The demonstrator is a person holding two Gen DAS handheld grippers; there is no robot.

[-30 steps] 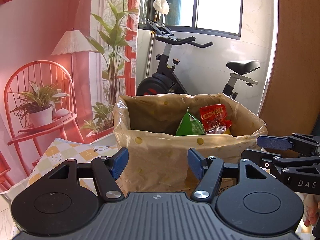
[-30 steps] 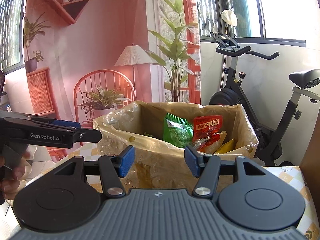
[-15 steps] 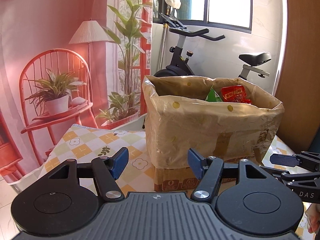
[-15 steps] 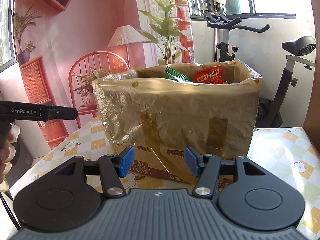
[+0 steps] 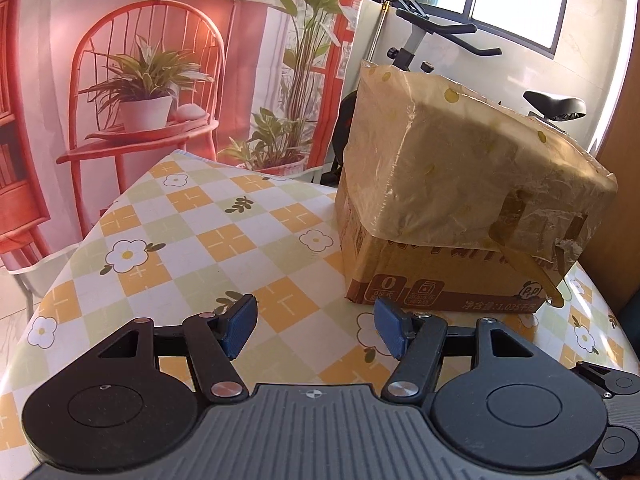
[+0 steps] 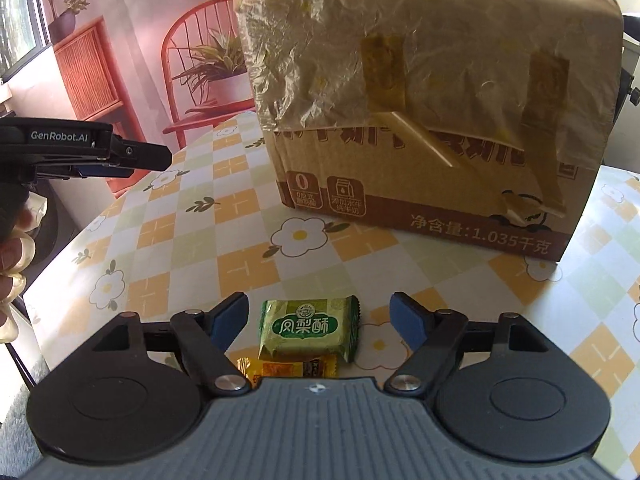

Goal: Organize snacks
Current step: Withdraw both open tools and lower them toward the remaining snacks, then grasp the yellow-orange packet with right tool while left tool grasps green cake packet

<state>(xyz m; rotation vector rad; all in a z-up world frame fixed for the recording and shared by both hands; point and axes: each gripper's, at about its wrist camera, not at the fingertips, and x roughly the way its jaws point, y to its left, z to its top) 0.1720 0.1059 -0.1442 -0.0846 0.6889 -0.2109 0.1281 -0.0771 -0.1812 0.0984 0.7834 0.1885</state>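
The checked, flowered table point(image 6: 240, 216) carries a lined cardboard box point(image 6: 432, 184), a green snack packet point(image 6: 306, 330) and a yellow candy point(image 6: 286, 368).

left wrist: low, faces box point(image 5: 460, 200) | right wrist: nearer point(image 6: 432, 112) | shared: box, tablecloth point(image 5: 200, 232)

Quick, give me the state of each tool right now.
Left tool: open, holding nothing.
Right tool: open, holding nothing; a green snack packet lies on the table between its fingers.
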